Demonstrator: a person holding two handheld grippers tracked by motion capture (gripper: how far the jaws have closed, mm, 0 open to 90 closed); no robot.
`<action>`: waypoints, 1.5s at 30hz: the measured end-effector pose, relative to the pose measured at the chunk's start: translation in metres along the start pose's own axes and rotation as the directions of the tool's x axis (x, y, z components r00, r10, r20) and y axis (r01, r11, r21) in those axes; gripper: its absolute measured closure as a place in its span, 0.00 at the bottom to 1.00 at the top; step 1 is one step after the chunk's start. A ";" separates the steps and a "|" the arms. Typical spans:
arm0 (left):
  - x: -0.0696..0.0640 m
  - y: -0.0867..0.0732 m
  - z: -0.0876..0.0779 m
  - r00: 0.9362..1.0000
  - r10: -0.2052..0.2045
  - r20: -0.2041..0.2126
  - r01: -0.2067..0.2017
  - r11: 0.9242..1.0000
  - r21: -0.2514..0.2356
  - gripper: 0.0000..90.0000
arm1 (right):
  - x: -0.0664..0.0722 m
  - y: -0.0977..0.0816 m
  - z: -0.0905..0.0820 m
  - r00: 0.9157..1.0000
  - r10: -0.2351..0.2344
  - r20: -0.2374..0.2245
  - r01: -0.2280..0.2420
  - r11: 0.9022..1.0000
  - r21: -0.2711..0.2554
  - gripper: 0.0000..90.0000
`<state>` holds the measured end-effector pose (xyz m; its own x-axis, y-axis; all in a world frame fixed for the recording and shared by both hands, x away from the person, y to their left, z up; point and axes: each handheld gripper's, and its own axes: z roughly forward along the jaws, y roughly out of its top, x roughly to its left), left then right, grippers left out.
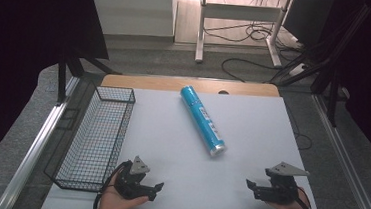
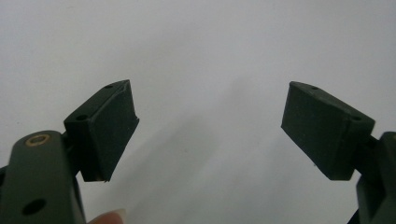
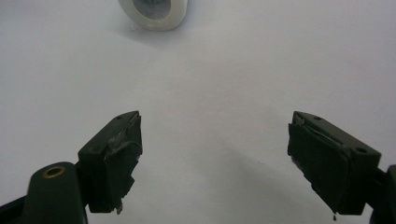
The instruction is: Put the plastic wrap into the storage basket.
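Observation:
A blue cylindrical tube [image 1: 202, 120] with a white label lies on its side across the middle of the white table mat [image 1: 251, 135], its silver end toward me. That end of the tube [image 3: 154, 11] appears at the top of the right gripper view. My left gripper [image 1: 156, 188] rests low over the mat near the front edge, jaws open with nothing between them; the left gripper [image 2: 210, 128] has only bare mat ahead. My right gripper [image 1: 250, 186] sits at the front right, pointing left, also open and empty; in its own view the right gripper [image 3: 215, 158] looks toward the tube.
A black wire basket [image 1: 98, 133] stands empty along the mat's left side, just beyond my left hand. A wooden table edge [image 1: 145, 82] runs behind the mat. Metal rails flank the table, and cables lie on the floor beyond.

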<state>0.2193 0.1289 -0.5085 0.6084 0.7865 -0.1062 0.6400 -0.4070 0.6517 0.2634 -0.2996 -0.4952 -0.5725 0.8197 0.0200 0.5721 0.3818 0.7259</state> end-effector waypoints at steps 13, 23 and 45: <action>0.001 0.000 -0.001 1.000 -0.001 -0.004 0.001 1.000 0.000 0.20 | 0.000 0.002 0.000 0.999 0.033 -0.008 -0.033 0.999 0.003 0.22; 0.001 -0.002 -0.005 1.000 -0.012 -0.013 0.012 1.000 -0.010 0.20 | 0.005 0.011 0.004 0.999 0.044 -0.011 -0.044 0.999 0.006 0.20; 0.004 -0.002 -0.006 0.999 -0.028 0.015 0.028 1.000 -0.011 0.20 | 0.010 0.054 0.017 0.998 0.015 -0.053 -0.013 0.999 0.042 0.26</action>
<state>0.2172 0.1355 -0.5061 0.5969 0.7908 -0.1356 0.6517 -0.3794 0.6567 0.2985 -0.2637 -0.4678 -0.5942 0.8015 0.0677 0.6038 0.3889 0.6958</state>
